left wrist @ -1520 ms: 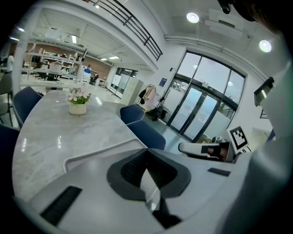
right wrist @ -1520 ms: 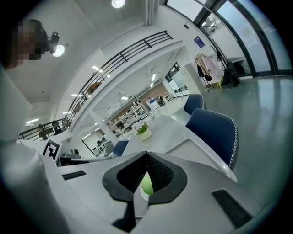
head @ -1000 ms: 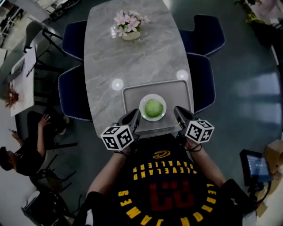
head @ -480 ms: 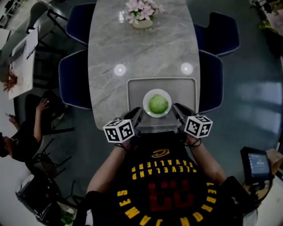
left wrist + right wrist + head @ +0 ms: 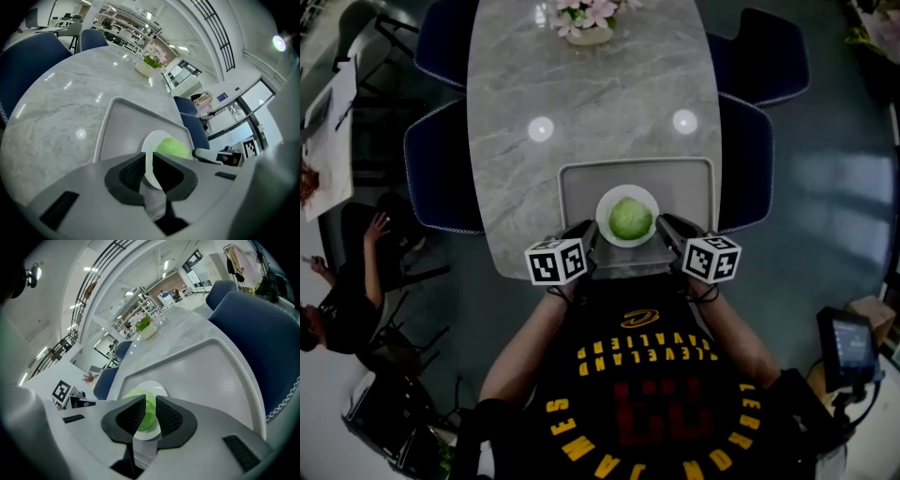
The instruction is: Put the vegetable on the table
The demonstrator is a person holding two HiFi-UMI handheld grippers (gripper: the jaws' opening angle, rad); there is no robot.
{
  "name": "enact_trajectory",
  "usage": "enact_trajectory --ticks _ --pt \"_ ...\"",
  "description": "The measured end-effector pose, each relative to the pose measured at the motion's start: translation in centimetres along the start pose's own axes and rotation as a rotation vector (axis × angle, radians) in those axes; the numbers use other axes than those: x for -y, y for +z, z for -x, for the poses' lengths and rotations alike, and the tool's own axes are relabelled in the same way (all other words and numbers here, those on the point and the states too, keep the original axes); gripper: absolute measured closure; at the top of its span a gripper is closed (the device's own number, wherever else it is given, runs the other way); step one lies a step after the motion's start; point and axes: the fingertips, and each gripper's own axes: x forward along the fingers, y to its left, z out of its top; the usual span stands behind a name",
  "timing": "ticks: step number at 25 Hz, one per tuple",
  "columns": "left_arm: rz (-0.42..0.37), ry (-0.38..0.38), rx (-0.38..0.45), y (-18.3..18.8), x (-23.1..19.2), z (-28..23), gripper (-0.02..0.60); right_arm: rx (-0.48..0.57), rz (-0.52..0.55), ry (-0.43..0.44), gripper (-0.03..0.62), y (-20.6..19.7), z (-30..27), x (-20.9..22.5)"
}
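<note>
Jaws, head view: left gripper (image 5: 591,234) and right gripper (image 5: 665,227) meet the plate (image 5: 609,200) from both sides, on the tray (image 5: 581,183) at the tabletop's (image 5: 581,94) near end.
Jaws, left gripper view: nearly pressed together, pinching the plate's rim (it seems).
Jaws, right gripper view: same pinch; green vegetable (image 5: 150,412) sits on the plate.
Reason: two-sided hold probably keeps the plate level for lifting.
</note>
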Motion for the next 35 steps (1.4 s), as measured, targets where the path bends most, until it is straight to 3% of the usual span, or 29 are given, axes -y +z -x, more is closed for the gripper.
enact_trajectory --ticks 14,35 --pt "-0.063 0.038 -0.177 -1.5 -0.7 -3.8 0.511 -0.054 -0.066 -0.053 0.526 -0.7 -1.3 3.2" --pt "0.014 -0.004 -0.214 -1.8 -1.0 -3.5 0.515 -0.197 -0.051 -0.024 0.543 -2.7 -3.2 2.8"
